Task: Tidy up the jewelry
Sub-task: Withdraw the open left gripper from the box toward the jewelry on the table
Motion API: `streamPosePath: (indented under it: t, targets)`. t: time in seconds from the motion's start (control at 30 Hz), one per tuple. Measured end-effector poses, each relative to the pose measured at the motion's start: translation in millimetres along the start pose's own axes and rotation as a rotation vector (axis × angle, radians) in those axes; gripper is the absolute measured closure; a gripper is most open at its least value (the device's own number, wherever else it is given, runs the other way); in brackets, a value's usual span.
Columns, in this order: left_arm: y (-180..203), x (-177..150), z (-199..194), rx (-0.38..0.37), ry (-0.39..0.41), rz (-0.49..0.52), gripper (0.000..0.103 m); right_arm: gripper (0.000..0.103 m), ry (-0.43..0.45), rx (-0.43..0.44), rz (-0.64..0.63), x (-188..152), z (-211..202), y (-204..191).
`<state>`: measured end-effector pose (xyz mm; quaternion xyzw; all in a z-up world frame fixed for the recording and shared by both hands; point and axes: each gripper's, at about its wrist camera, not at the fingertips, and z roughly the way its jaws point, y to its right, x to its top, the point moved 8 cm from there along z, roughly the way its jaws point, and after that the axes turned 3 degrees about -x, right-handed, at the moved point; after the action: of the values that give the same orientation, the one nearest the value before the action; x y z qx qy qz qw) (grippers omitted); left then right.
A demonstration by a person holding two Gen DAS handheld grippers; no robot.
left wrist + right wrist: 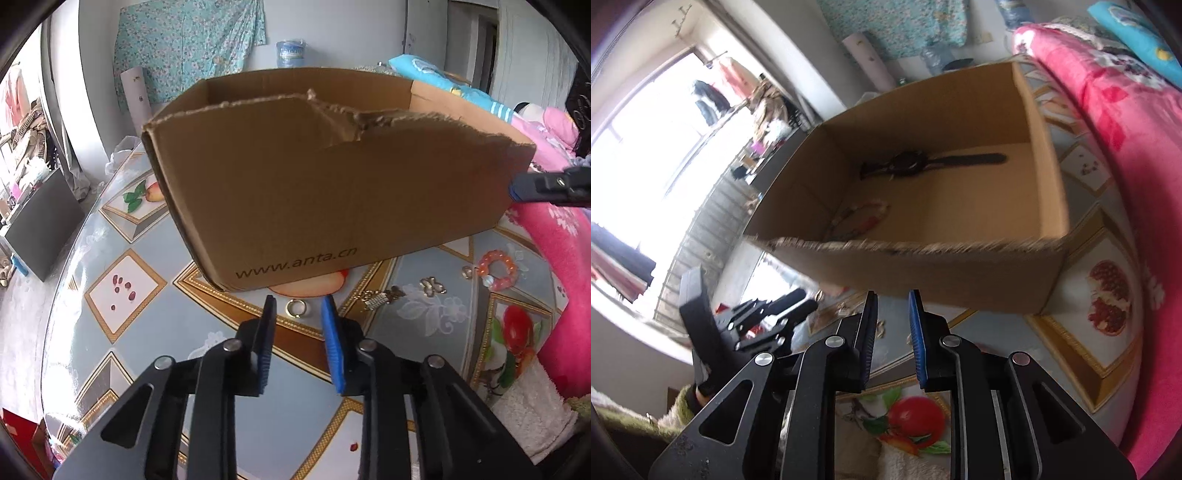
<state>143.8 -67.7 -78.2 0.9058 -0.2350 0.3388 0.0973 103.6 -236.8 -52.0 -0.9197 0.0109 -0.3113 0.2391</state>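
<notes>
Watch (923, 164) in box (960, 280), ring (296, 307) before

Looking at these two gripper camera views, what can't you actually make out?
- Left wrist view: the cardboard box hides its own contents behind its near wall.
- Right wrist view: the bracelet in the box is blurred and partly hidden by the torn rim.
- Right wrist view: the small pieces on the table are blurred.

The left hand-held gripper (298, 303) tilts steeply downward, its blue-padded fingers (331, 332) apart with nothing pressed between them. The right hand-held gripper (893, 298) also angles downward, its jaws narrowly apart and empty, its fingers (916, 332) nearly parallel.
</notes>
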Motion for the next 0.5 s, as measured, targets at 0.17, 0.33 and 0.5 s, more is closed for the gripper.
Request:
streamPosePath:
  t: [0.17, 0.33, 0.5]
  targets:
    - [-3.8, -0.6, 7.7, 0.011, -0.023, -0.005, 0.086, 0.084, -0.041, 0.025, -0.046, -15.5, 14.0, -15.5]
    - [-2.0, 2.0, 10.3, 0.014, -0.027, 0.018, 0.088, 0.084, -0.068, 0.043, -0.048, -23.1, 24.1, -19.4]
    - [2.6, 4.2, 12.4, 0.019, -0.030, 0.050, 0.093, 0.084, -0.068, 0.056, -0.041, -24.2, 26.0, -21.1]
